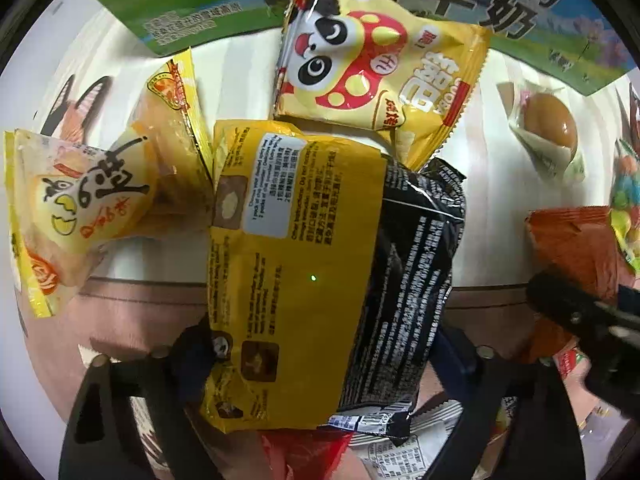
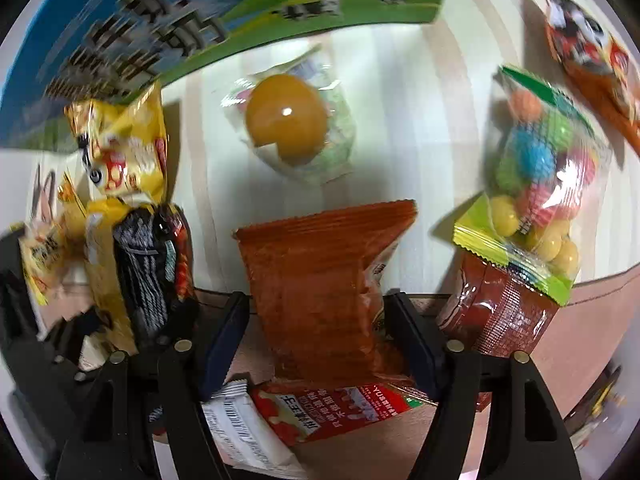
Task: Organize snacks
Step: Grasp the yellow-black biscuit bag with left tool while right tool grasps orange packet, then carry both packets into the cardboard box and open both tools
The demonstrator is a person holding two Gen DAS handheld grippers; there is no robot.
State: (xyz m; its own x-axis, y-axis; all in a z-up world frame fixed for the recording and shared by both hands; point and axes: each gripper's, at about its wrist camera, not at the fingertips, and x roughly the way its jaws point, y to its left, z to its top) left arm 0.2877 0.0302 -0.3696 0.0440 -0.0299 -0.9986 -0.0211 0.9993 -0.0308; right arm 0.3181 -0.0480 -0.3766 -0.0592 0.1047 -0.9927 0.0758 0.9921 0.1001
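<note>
My left gripper (image 1: pixel 326 360) points down and is shut on a yellow and black packet (image 1: pixel 296 264), a pad against each long edge. The packet hangs over the edge of the white table (image 1: pixel 492 216). In the right wrist view my right gripper (image 2: pixel 320 320) is shut on an orange-brown packet (image 2: pixel 320 280), which sticks out past the fingertips across the table edge. The right gripper (image 1: pixel 580 312) also shows at the right of the left wrist view with that orange-brown packet (image 1: pixel 572 248). The left gripper's packet (image 2: pixel 132 272) appears blurred at the left of the right wrist view.
A green and blue milk carton (image 1: pixel 200 8) lies at the back. On the table are a yellow panda packet (image 1: pixel 372 68), yellow cake packets (image 1: pixel 72 208), a wrapped egg (image 2: pixel 288 124), a candy bag (image 2: pixel 536 184) and a brown packet (image 2: pixel 504 312). Below the edge lie a red packet (image 2: pixel 340 408) and a white one (image 2: pixel 240 436).
</note>
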